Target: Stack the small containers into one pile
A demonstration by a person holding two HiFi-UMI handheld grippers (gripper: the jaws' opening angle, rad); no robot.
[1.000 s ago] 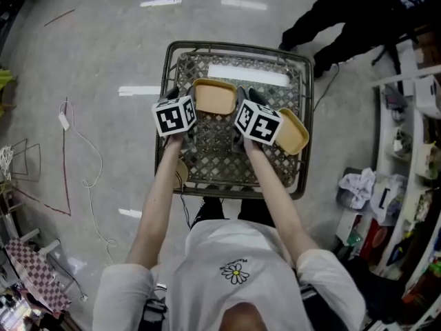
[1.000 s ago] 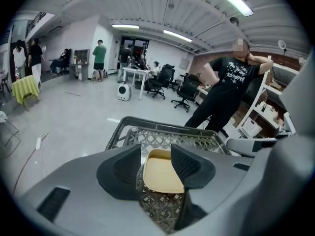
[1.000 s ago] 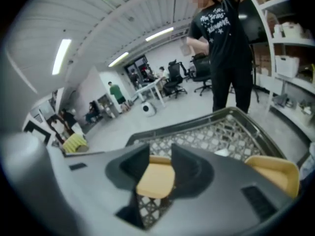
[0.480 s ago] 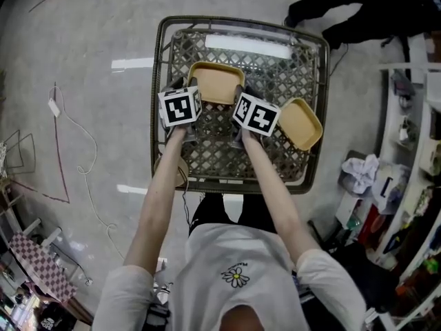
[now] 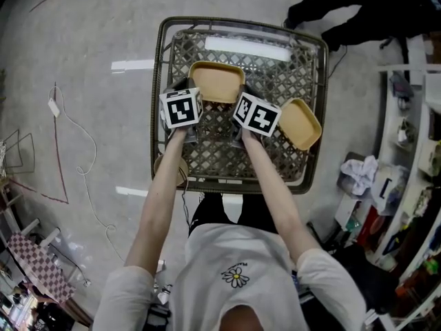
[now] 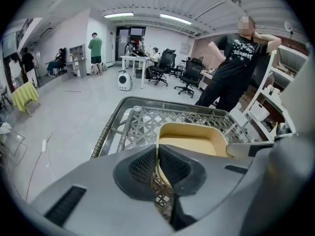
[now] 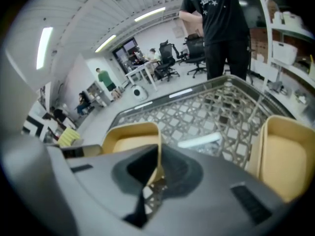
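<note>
Head view: L gripper, R gripper tilted down, just-closed on container

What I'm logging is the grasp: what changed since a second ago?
Both grippers sank to the middle container; their jaws have just closed, the left gripper on its left wall, the right gripper on its right wall. The other container and the basket stayed put.

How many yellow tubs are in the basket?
2. One tan-yellow rectangular plastic container sits centrally; the left gripper and right gripper have just closed onto its rim. The other leans against the grey lattice basket's right wall. Nested ones could be hidden.
</note>
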